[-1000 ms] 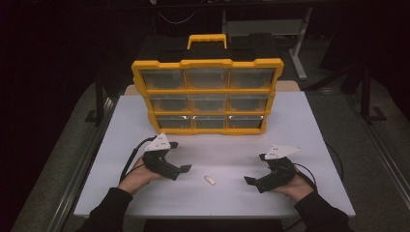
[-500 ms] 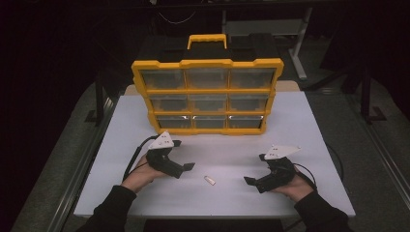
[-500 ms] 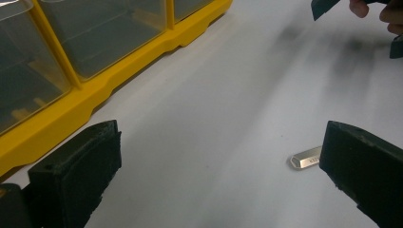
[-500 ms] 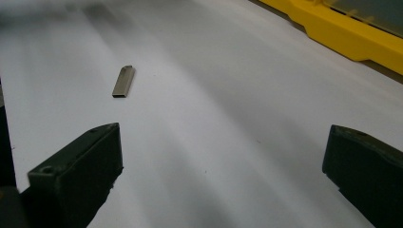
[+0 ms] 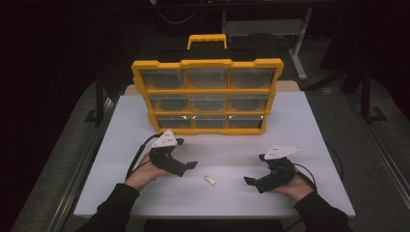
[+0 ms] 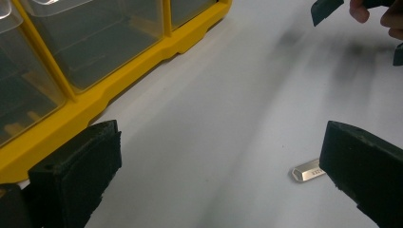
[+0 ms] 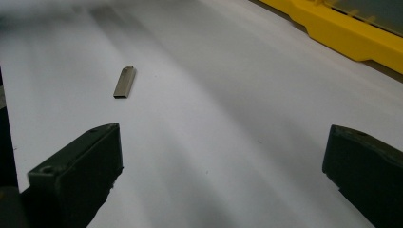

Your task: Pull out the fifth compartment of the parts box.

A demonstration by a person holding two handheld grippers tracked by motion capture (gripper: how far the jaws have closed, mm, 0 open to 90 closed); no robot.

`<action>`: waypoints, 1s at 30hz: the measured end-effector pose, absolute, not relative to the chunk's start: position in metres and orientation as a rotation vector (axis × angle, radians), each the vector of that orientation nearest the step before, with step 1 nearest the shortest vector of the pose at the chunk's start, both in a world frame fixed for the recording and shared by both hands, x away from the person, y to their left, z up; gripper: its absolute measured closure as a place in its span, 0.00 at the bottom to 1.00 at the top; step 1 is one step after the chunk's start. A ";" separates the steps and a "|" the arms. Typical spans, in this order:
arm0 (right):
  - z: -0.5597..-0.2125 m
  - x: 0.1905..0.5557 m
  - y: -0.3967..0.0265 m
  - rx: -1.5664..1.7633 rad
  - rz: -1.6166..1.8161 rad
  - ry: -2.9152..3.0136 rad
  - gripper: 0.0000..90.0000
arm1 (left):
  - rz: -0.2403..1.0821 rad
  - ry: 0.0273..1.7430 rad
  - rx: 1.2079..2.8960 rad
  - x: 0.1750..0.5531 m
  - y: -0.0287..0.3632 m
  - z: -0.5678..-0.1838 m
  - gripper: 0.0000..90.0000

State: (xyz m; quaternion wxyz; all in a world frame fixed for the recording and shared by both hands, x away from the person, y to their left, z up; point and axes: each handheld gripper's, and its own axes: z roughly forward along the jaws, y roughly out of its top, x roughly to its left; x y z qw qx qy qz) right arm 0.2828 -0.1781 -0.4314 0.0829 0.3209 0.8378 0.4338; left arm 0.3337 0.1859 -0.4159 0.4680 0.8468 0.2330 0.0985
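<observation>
Left gripper (image 5: pixel 189 166), jaws standing wide apart and holding nothing, is hovering low over the white worktop (image 5: pixel 309 125) just in front of the yellow drawer cabinet (image 5: pixel 208 96); compared with the high view of a second ago, it has drawn slightly away from the small metal USB stick (image 5: pixel 209 180) and toward the cabinet's lower left corner, while the stick is lying flat where it lay, untouched. Seen from the left gripper view, the stick (image 6: pixel 309 170) is sitting on the bare worktop just beside the right-hand jaw, partly hidden behind it rather than centred in the gap. Right gripper (image 5: pixel 251 182), jaws likewise apart and empty, is resting low near the front edge, unmoved since the earlier pictures; in its own view the stick (image 7: pixel 125 81) is lying ahead and to the left, well clear of both jaws. Both of the person's hands are gripping their tools near the worktop. Judged from these positions, the pick-up has not yet begun: the stick is lying between the two grippers, nearer the left one, which would need re-aiming so that the stick is falling between its jaws before closing.
</observation>
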 end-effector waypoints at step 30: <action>-0.432 0.284 -0.177 0.958 1.290 2.507 0.00 | 0.256 0.558 2.052 0.345 0.171 -0.415 0.00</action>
